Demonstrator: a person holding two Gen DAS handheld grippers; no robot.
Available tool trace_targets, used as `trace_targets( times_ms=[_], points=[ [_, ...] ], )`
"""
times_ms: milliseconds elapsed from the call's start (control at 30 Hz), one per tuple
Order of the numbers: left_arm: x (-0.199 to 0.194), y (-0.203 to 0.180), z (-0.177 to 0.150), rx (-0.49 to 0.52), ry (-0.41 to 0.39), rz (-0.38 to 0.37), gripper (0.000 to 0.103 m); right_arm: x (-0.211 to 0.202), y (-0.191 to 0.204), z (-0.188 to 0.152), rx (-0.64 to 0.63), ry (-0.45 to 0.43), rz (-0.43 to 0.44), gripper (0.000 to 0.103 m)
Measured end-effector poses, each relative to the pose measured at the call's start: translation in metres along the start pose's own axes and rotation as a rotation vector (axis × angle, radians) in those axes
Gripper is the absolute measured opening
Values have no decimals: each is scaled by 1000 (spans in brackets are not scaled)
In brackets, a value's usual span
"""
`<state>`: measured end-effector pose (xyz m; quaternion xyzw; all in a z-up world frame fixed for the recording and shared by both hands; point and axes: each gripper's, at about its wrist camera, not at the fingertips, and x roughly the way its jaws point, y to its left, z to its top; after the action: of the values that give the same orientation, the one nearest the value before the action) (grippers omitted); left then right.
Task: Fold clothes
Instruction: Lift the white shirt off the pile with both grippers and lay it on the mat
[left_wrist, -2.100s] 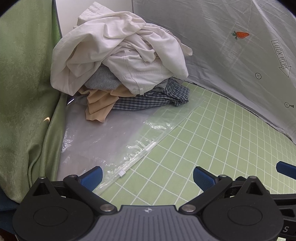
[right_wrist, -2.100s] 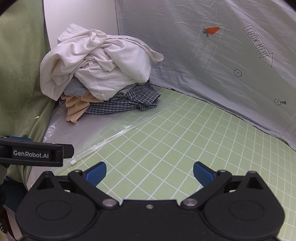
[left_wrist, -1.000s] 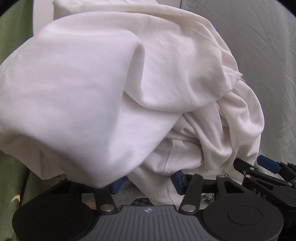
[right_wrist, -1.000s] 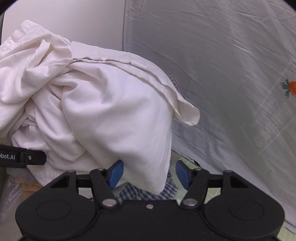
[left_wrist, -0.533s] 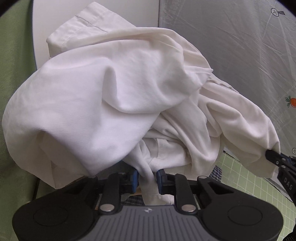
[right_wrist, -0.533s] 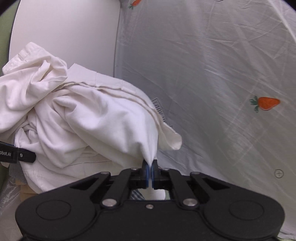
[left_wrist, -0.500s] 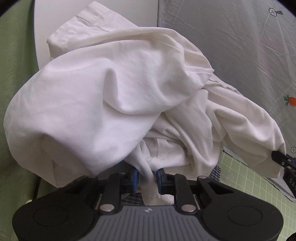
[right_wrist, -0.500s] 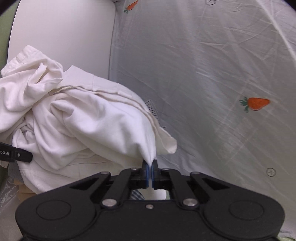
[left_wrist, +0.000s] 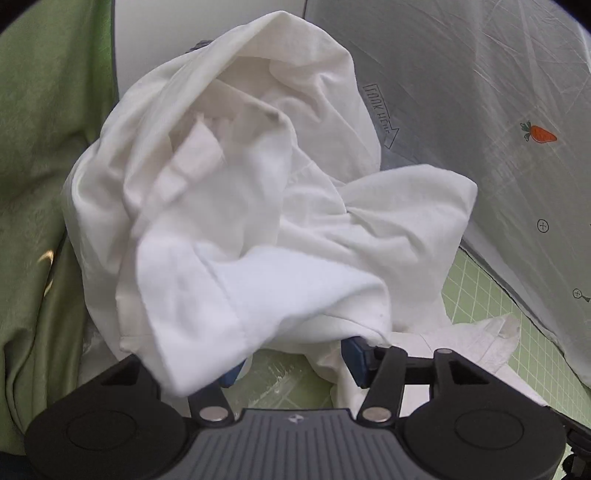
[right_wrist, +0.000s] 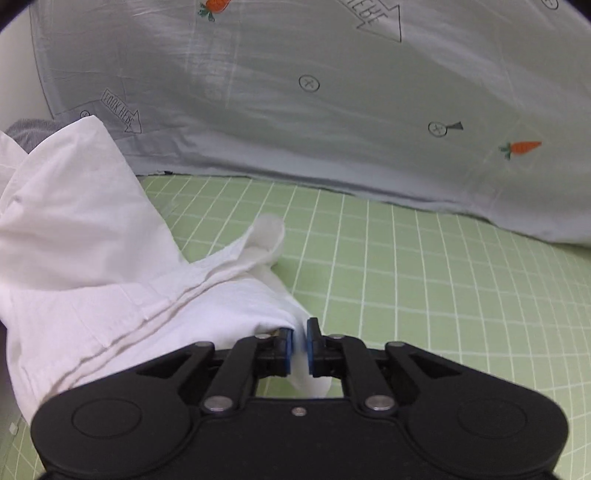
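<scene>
My right gripper (right_wrist: 300, 349) pinches a thin edge of the crumpled white shirt (left_wrist: 258, 221), my left gripper (left_wrist: 291, 363) spread wide beneath it; the slight hold could slip.

Ahead of me a pale grey fabric sheet printed with orange carrots and arrow labels (right_wrist: 332, 122) hangs as a backdrop. Below its hem lies a light green mat with a white grid (right_wrist: 424, 266). Left of the sheet stand a plain white wall (left_wrist: 155, 55) and a green curtain (left_wrist: 40, 147).
</scene>
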<state>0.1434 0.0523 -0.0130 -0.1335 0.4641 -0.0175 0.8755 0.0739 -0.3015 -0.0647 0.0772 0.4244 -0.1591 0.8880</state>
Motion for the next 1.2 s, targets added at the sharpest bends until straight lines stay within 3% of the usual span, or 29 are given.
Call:
trace_targets(
  times_ms=[67, 200, 300, 433, 467, 600, 700, 867, 1000, 1200],
  points=[
    [6, 10, -3, -48, 20, 26, 61, 1, 5, -9, 17, 25, 11, 12],
    [8, 29, 0, -94, 14, 42, 64, 11, 6, -10, 117, 72, 25, 26],
    [16, 38, 8, -134, 14, 30, 70, 12, -4, -13, 235, 77, 43, 31],
    [33, 40, 12, -152, 43, 29, 68, 7, -12, -18, 384, 49, 58, 41],
    [36, 40, 11, -153, 52, 30, 66, 4, -14, -19, 417, 38, 56, 43],
    [47, 43, 11, -154, 91, 41, 39, -7, -14, -25, 475, 4, 36, 53],
    [51, 43, 10, -159, 110, 39, 33, -11, -13, -29, 513, 8, -2, 55],
    [51, 39, 9, -153, 121, 33, 33, -20, -10, -31, 554, 14, -76, 55],
    [50, 35, 7, -143, 128, 31, 37, -28, -7, -31, 594, -12, -59, 62],
    [45, 36, -6, -118, 135, 39, 42, -1, 4, -29, 606, 59, 62, 72]
  ],
)
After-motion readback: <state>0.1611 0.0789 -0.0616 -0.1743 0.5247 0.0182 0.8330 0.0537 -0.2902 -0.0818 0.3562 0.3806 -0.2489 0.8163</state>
